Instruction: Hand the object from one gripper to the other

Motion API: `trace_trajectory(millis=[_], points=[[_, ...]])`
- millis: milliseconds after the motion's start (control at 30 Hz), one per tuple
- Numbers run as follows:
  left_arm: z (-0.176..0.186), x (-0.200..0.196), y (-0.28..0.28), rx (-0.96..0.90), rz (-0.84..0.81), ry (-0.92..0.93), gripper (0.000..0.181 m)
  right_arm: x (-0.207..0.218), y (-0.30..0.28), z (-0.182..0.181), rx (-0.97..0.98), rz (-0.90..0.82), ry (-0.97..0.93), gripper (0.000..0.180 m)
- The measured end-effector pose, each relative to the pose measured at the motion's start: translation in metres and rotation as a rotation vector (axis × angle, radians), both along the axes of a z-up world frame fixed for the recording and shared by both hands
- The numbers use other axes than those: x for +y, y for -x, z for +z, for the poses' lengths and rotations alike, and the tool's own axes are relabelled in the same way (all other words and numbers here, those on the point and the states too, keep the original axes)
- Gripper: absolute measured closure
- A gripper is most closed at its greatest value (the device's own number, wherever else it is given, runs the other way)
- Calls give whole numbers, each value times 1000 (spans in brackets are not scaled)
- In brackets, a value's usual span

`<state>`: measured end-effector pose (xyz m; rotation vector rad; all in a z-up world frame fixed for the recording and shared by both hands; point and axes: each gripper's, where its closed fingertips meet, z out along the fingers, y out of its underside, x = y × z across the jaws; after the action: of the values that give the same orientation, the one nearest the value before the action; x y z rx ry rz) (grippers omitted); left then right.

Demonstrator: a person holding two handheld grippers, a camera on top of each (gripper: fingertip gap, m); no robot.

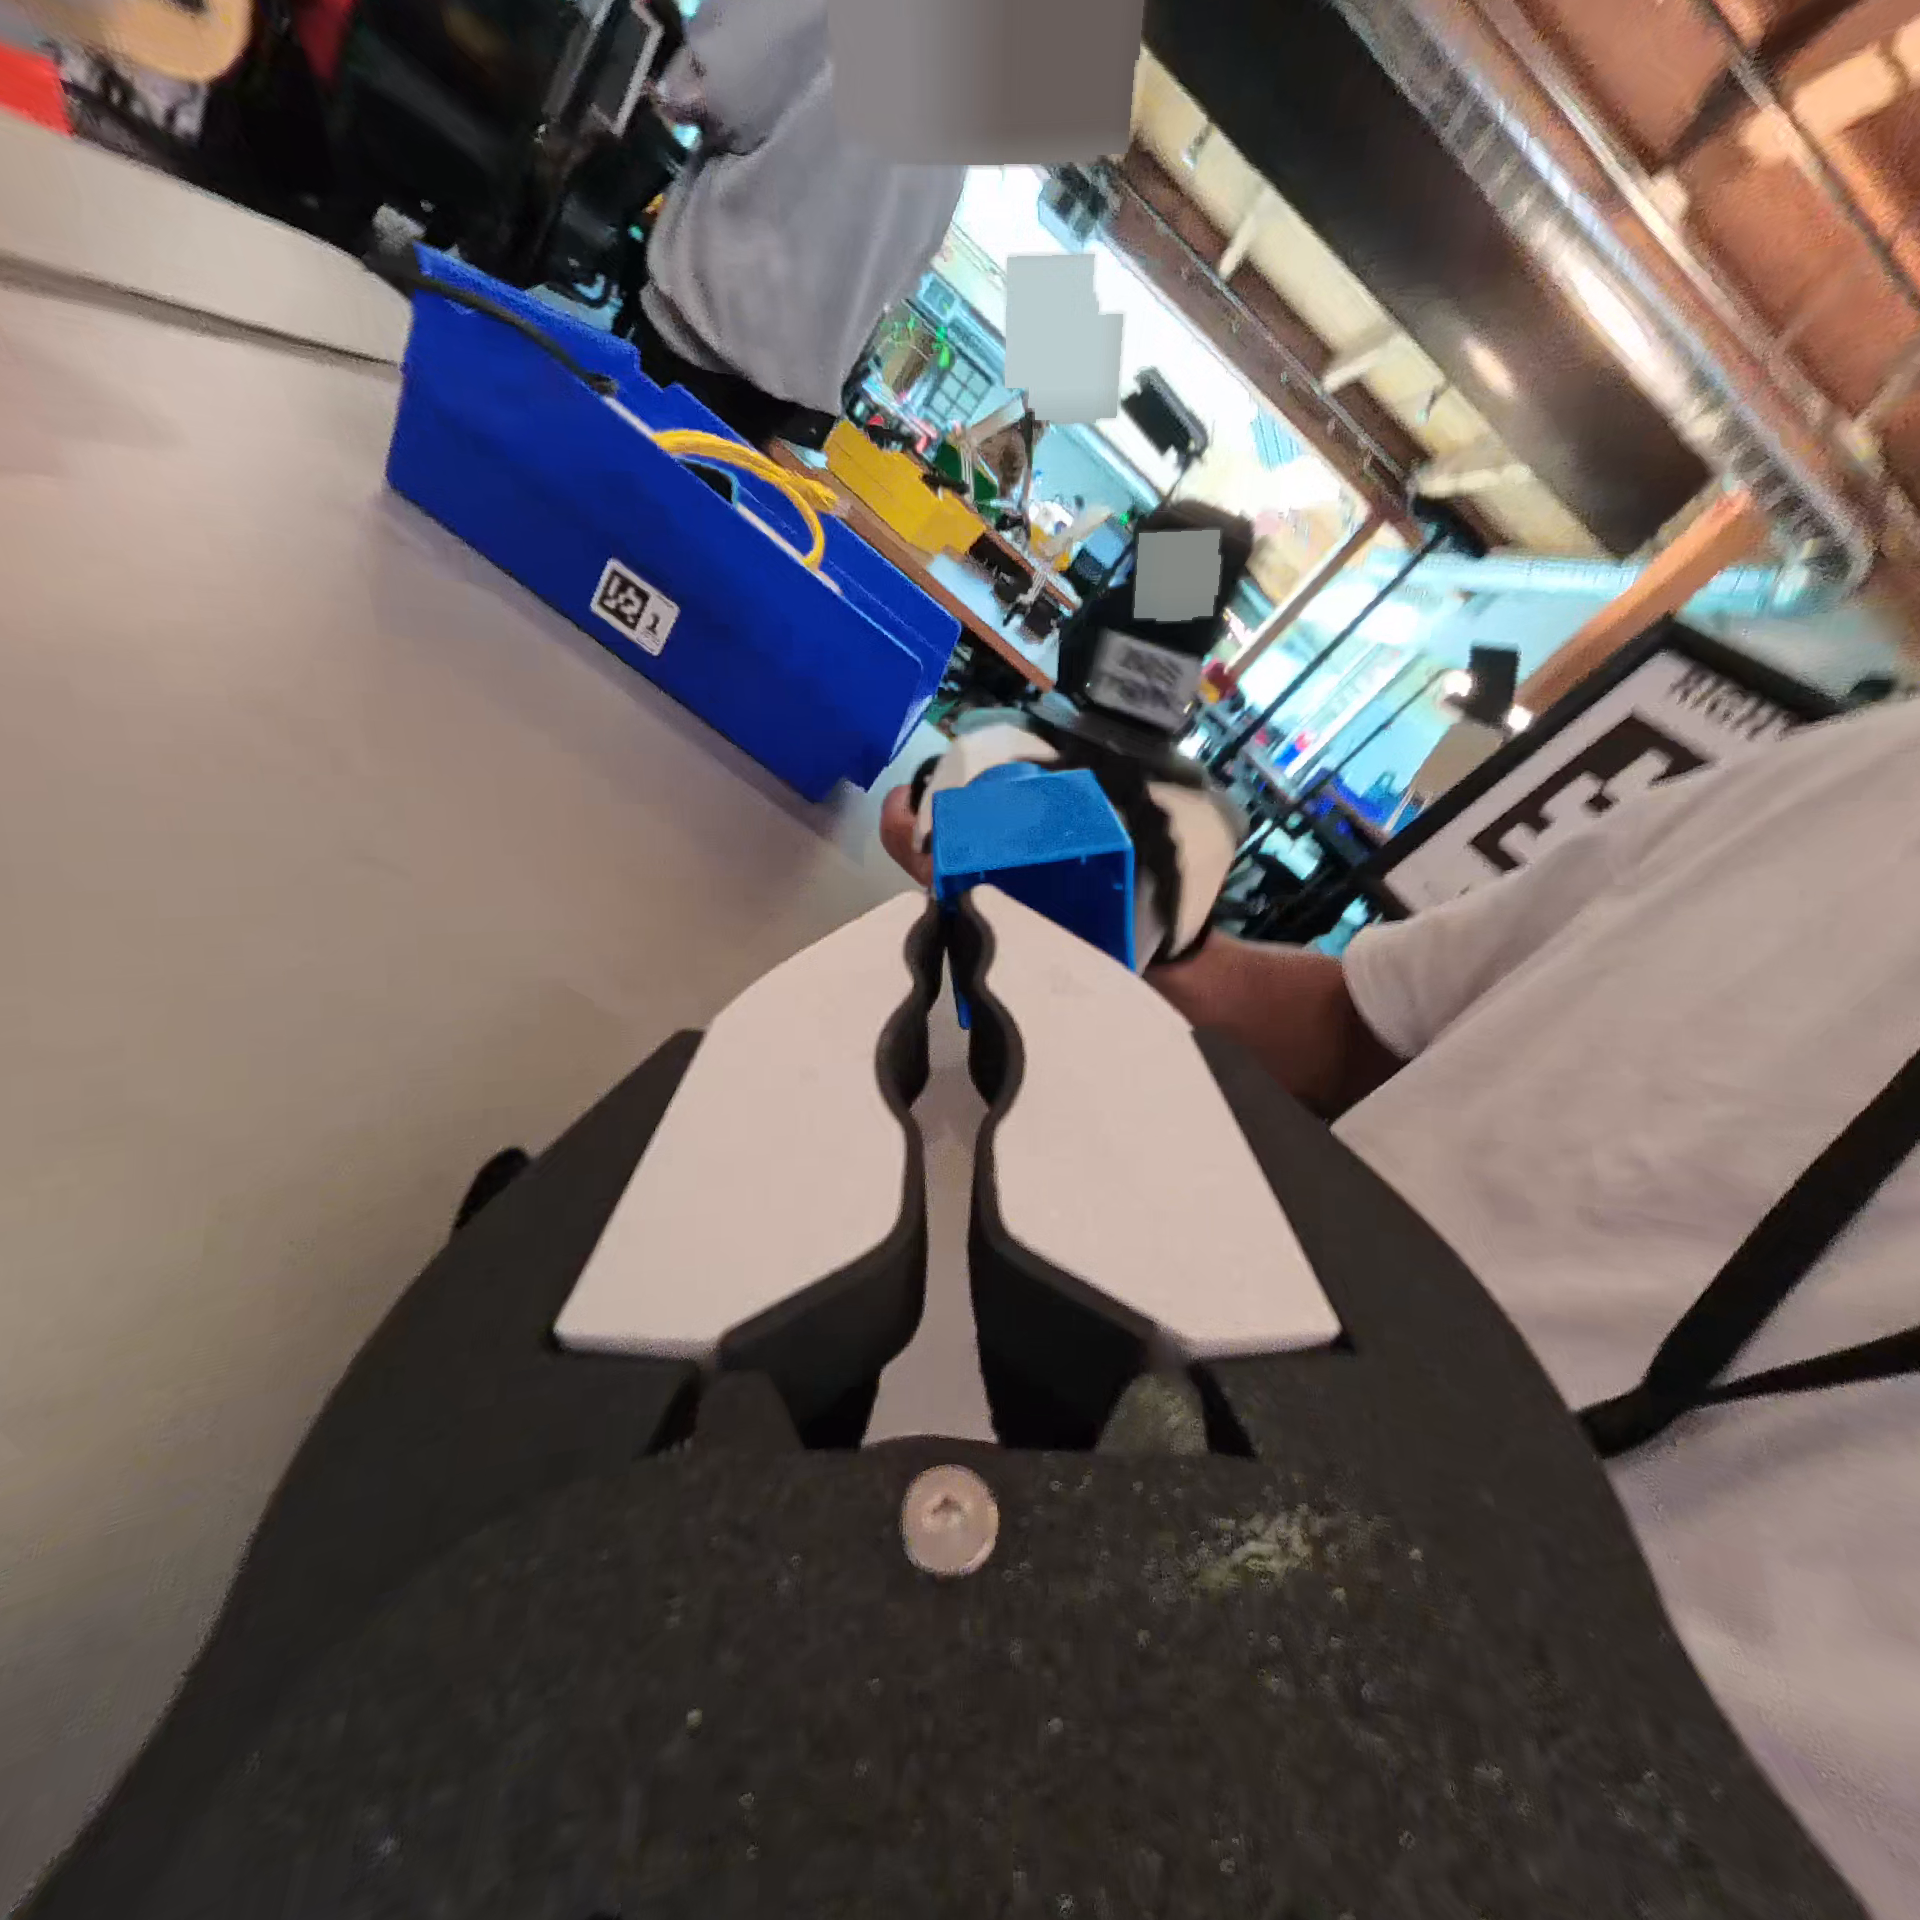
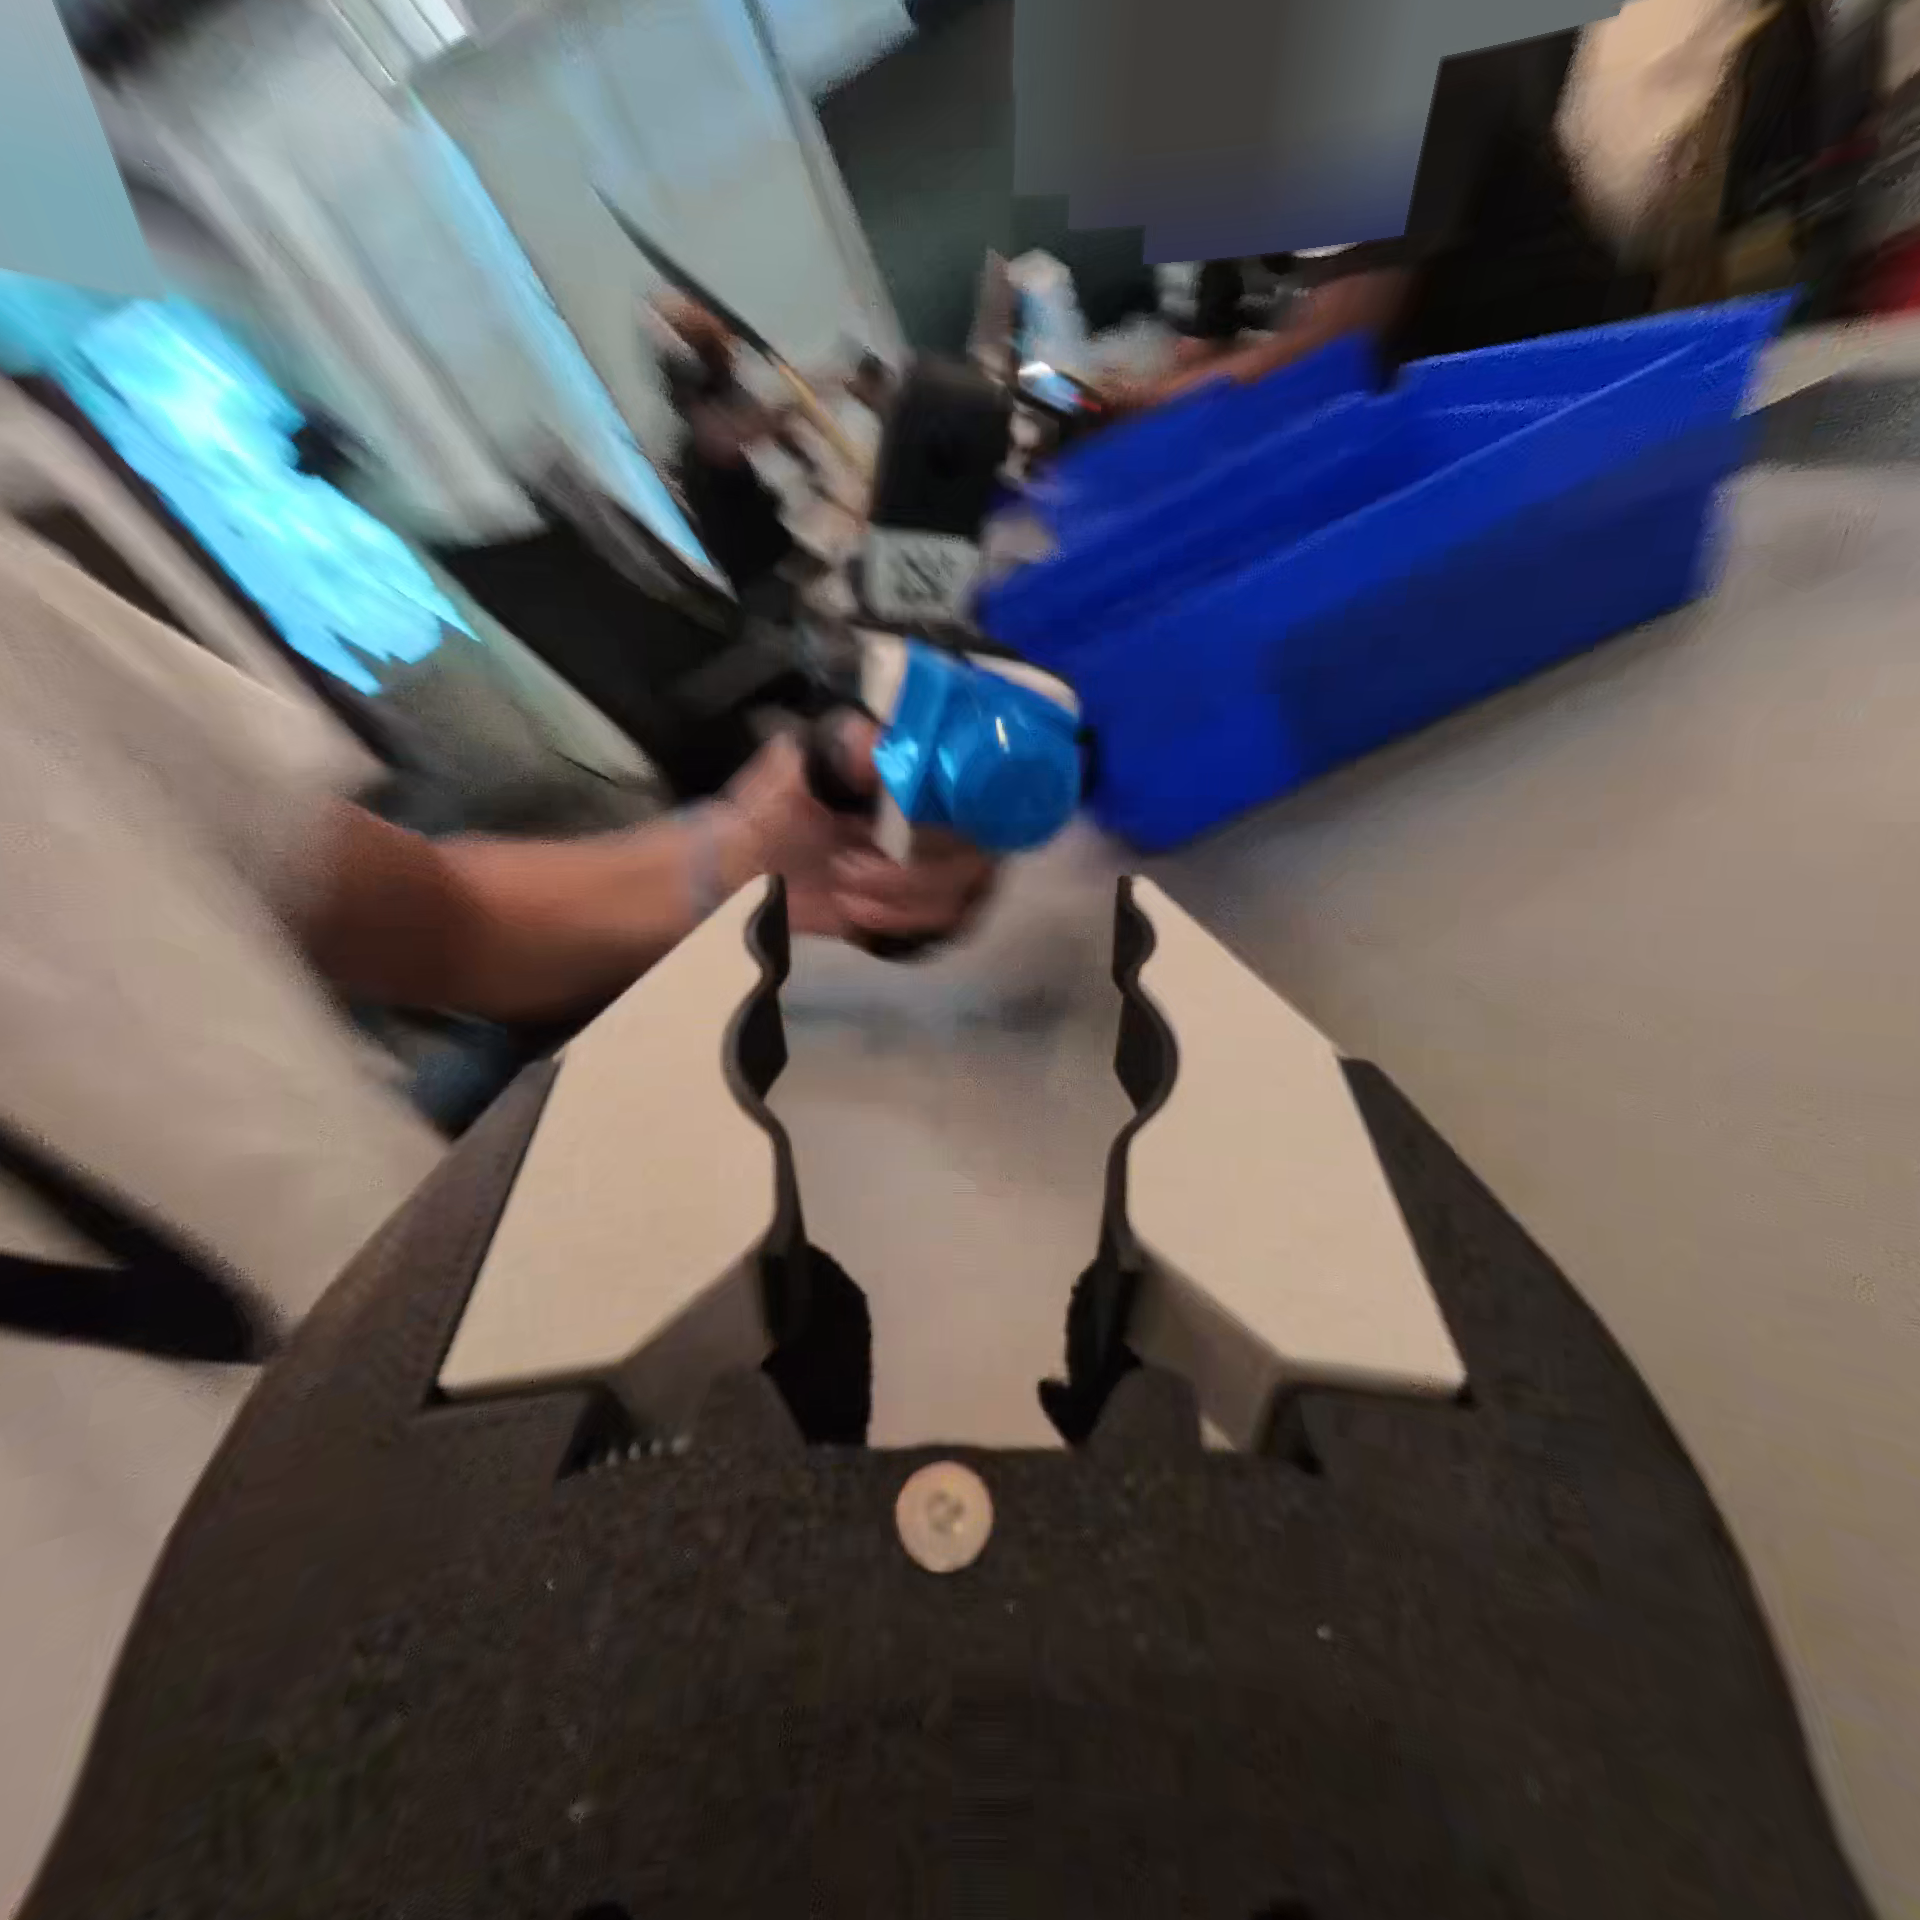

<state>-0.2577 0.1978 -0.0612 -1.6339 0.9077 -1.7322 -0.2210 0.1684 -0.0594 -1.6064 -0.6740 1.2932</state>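
My left gripper (image 1: 951,914) is shut on the thin wall of a small blue open box (image 1: 1029,852) and holds it up above the white table. Just behind the box the right gripper (image 1: 1164,831) shows, white and black, close to it. In the right wrist view my right gripper (image 2: 945,894) is open and empty. The blue box (image 2: 977,748) hangs ahead of its fingertips, held by the left gripper beyond it. A hand and forearm (image 2: 582,914) hold that gripper. The right wrist view is blurred.
A large blue bin (image 1: 665,582) with a yellow cord and a black cable in it stands on the white table (image 1: 260,831); it also shows at the right in the right wrist view (image 2: 1403,582). A person in a white shirt (image 1: 1662,1039) is close on the right.
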Motion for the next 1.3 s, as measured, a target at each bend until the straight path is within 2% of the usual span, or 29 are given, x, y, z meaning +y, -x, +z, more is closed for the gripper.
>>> trace_trajectory(millis=[67, 100, 200, 300, 500, 533, 600, 633, 700, 733, 833, 900, 967, 1067, 1100, 1133, 1167, 1300], points=[[-4, -12, -8, 27, -40, -84, 180, -1, -8, 17, 279, 148, 215, 119], [-3, -18, -12, 27, -58, -104, 180, 0, -9, 16, 330, 185, 271, 120], [0, -26, -21, 18, -71, -118, 180, -4, -1, -2, 225, 189, 244, 127], [-5, -28, -25, 26, -71, -111, 179, -9, 7, -1, 183, 195, 190, 148], [-10, -22, -28, 34, -28, -98, 179, -4, 4, -6, 130, 144, 168, 148], [-13, -21, -28, 57, -26, -113, 175, -1, 3, -7, 123, 125, 171, 148], [-21, -13, -25, 127, 9, -152, 152, 4, -1, -12, 99, 101, 181, 148], [-25, -7, -23, 168, 48, -188, 147, 7, -4, -17, 75, 78, 189, 148], [-32, 5, -18, 249, 131, -306, 132, 11, -7, -28, 21, 63, 216, 148], [-34, 3, -16, 282, 117, -399, 129, 9, -6, -32, 15, 85, 254, 148], [-45, -11, -13, 393, 27, -663, 124, 6, -3, -41, 90, 184, 477, 148], [-45, -24, -16, 392, -18, -778, 107, 5, -2, -46, 167, 239, 626, 149], [-43, -33, -20, 378, -30, -868, 109, 1, 2, -53, 197, 287, 732, 148], [-46, -36, -26, 415, -11, -979, 117, -9, 13, -43, 268, 374, 790, 148], [-47, -36, -27, 426, -2, -1023, 123, -12, 16, -40, 284, 397, 802, 148], [-46, -36, -26, 424, 7, -1068, 140, -13, 18, -37, 299, 409, 814, 148], [-44, -37, -26, 410, 6, -1085, 142, -13, 18, -36, 317, 418, 819, 149], [-40, -34, -26, 424, 13, -970, 143, -10, 14, -33, 335, 409, 774, 147]])
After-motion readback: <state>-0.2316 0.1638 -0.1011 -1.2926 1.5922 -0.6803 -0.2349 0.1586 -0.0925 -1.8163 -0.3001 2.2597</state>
